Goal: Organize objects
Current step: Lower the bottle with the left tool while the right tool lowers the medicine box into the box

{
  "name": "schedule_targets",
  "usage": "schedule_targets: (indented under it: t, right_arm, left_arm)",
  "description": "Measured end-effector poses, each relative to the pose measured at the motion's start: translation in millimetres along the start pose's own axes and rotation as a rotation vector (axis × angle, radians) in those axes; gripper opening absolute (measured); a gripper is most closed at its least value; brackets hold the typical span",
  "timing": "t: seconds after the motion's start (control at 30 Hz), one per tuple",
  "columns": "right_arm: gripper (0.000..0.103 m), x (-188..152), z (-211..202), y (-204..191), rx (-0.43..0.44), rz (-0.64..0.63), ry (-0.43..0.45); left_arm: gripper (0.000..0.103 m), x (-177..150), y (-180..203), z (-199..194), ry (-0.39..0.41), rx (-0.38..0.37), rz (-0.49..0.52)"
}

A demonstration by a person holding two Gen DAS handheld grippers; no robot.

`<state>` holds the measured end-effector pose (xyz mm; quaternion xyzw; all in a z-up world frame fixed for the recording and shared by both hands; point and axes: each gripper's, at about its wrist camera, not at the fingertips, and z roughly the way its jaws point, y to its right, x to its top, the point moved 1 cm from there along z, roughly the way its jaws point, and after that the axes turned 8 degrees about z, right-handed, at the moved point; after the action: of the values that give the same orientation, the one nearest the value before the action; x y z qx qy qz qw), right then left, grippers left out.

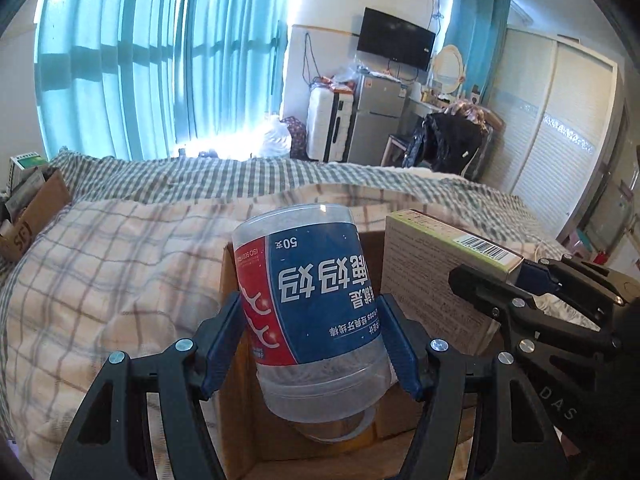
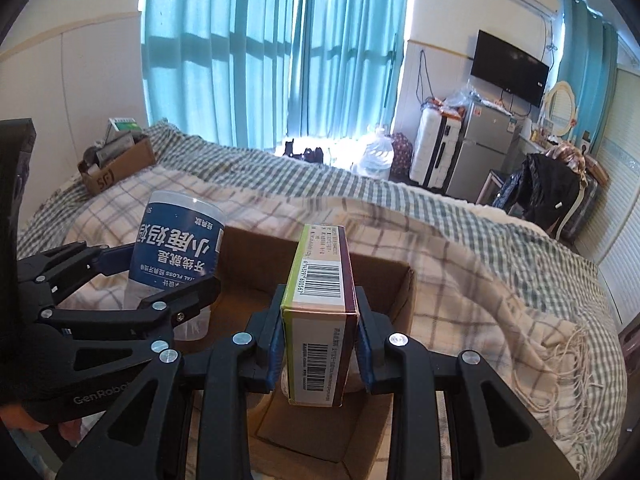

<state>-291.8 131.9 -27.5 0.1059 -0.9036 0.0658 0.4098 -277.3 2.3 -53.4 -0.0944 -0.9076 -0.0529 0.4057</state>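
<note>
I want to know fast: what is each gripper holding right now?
Left gripper: closed on the clear floss jar, over the cardboard box.
Right gripper: closed on the small carton, over the same box.

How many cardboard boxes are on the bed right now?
2. One open cardboard box sits on the blanket directly below both grippers; a smaller cardboard box full of items sits at the bed's far left corner. Others may be hidden.
</note>
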Motion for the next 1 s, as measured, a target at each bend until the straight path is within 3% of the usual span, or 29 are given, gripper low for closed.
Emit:
schedule_targets:
  t: [0.33, 0.4, 0.47, 0.53, 0.63, 0.8, 1.0]
  right_arm:
    - [0.030, -6.1, 3.8, 11.2, 0.001, 0.040, -0.017]
    - [0.037, -5.9, -4.7, 12.6, -0.014, 0.058, -0.003]
    - [0.059, -3.3, -18.7, 13.2, -0.022, 0.070, 0.019]
    - [0.060, 0.5, -39.2, 10.6, -0.021, 0.075, 0.054]
    - [0.060, 7.6, -74.4, 7.2, -0.034, 0.063, 0.092]
    - [0.069, 8.8, -135.0, 5.1, -0.030, 0.048, 0.140]
    - [0.075, -8.9, -194.1, -0.9, -0.038, 0.025, 0.168]
  left_arm:
    - [0.067, -8.3, 3.8, 3.5, -0.026, 0.005, 0.016]
    - [0.068, -4.8, 6.3, -6.9, -0.010, 0.001, 0.025]
    - [0.072, -1.3, 9.3, -18.8, 0.007, 0.014, 0.034]
    - [0.082, 1.7, 11.8, -33.9, 0.020, 0.032, 0.036]
    - [0.084, 4.7, 14.5, -58.7, 0.045, 0.047, 0.028]
    - [0.092, 7.6, 24.3, -104.9, 0.097, 0.075, 0.044]
    - [0.102, 2.6, 39.6, -154.1, 0.135, 0.091, 0.069]
